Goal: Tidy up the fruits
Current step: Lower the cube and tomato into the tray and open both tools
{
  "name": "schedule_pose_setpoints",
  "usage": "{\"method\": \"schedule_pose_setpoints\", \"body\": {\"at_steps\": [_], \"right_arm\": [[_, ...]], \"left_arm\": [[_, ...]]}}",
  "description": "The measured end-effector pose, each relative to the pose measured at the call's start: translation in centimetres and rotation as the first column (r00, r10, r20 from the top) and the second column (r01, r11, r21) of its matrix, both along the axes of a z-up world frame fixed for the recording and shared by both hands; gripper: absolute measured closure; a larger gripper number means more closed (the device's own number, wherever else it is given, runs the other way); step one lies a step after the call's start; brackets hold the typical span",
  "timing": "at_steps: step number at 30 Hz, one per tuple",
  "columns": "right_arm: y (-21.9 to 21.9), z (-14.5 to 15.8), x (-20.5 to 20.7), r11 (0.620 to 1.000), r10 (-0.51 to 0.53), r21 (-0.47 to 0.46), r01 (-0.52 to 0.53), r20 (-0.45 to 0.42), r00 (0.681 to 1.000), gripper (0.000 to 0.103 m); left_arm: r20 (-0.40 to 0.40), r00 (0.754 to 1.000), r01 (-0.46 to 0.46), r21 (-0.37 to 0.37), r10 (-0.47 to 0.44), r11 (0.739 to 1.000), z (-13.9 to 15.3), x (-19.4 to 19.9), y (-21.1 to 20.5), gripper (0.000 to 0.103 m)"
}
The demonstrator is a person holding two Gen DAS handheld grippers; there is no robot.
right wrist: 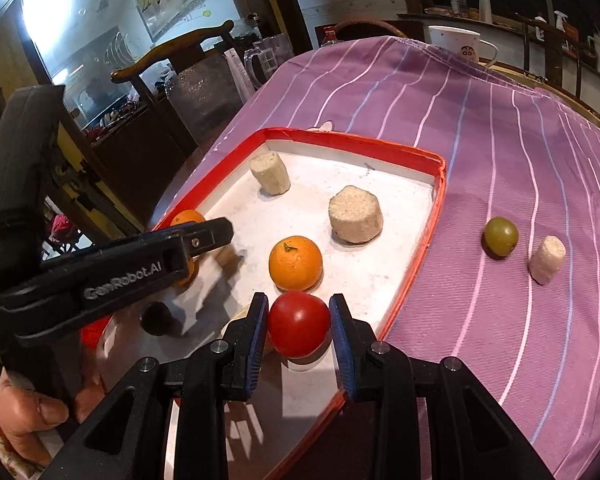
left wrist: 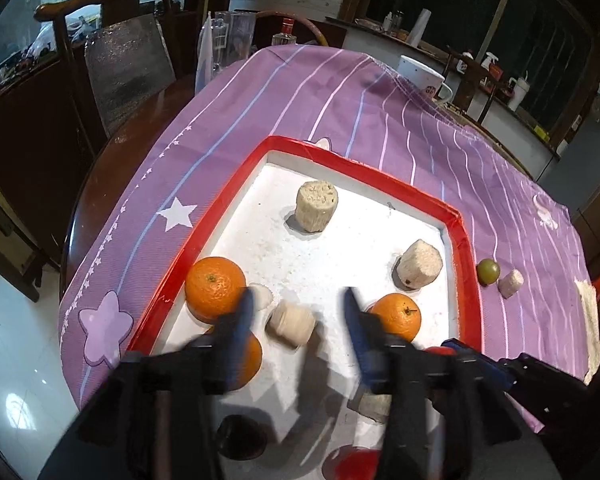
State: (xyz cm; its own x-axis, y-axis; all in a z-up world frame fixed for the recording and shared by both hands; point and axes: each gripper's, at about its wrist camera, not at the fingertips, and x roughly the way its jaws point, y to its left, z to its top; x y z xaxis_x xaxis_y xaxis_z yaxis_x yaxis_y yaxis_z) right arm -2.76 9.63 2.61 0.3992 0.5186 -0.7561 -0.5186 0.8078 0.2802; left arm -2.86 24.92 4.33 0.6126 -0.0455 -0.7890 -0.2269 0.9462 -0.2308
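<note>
The right gripper [right wrist: 299,322] has its blue pads against both sides of a red tomato [right wrist: 299,323], low over the near end of a red-rimmed tray [right wrist: 434,222]. Whether the tomato rests on the white floor or hangs just above it I cannot tell.

The left gripper [left wrist: 300,316] is blurred and its fingers stand wide apart with nothing between them, above a pale cylinder [left wrist: 292,324] lying on its side. One orange [left wrist: 215,289] sits by the tray's left rim, a second [left wrist: 244,360] is half hidden behind the left finger, and a third [left wrist: 397,316] lies just right of the right finger. Two more pale cylinders stand farther in, one far [left wrist: 315,206] and one near the right rim [left wrist: 419,264]. A dark round fruit [right wrist: 156,317] lies at the near left of the tray.

Outside the tray, on the purple striped cloth [right wrist: 500,140] to the right, a green fruit [right wrist: 501,237] lies just beside a small cylinder [right wrist: 547,259]. A white mug [right wrist: 458,42] stands at the table's far edge.
</note>
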Motion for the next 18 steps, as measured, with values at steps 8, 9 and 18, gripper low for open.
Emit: {"method": "schedule_pose_setpoints", "body": {"at_steps": [8, 9, 18], "right_arm": [[-0.4, 1.2, -0.9, 1.000, 0.004, 0.017, -0.004, 0.033, 0.999, 0.063], [-0.7, 1.5, -1.2, 1.000, 0.002, 0.023, -0.003, 0.044, 0.999, 0.062], [-8.2, 3.4, -3.4, 0.977, -0.162, 0.146, 0.155, 0.038, 0.986, 0.056]], "left_arm": [[0.064, 0.997, -0.028, -0.064, 0.032, 0.998, 1.9, -2.3, -0.2, 0.036], [0.079, 0.996, -0.039, -0.058, 0.043, 0.998, 2.3, -2.9, -0.4, 0.035], [0.171, 0.978, -0.140, 0.112, 0.120, 0.984, 4.6, -8.0, -3.6, 0.026]]}}
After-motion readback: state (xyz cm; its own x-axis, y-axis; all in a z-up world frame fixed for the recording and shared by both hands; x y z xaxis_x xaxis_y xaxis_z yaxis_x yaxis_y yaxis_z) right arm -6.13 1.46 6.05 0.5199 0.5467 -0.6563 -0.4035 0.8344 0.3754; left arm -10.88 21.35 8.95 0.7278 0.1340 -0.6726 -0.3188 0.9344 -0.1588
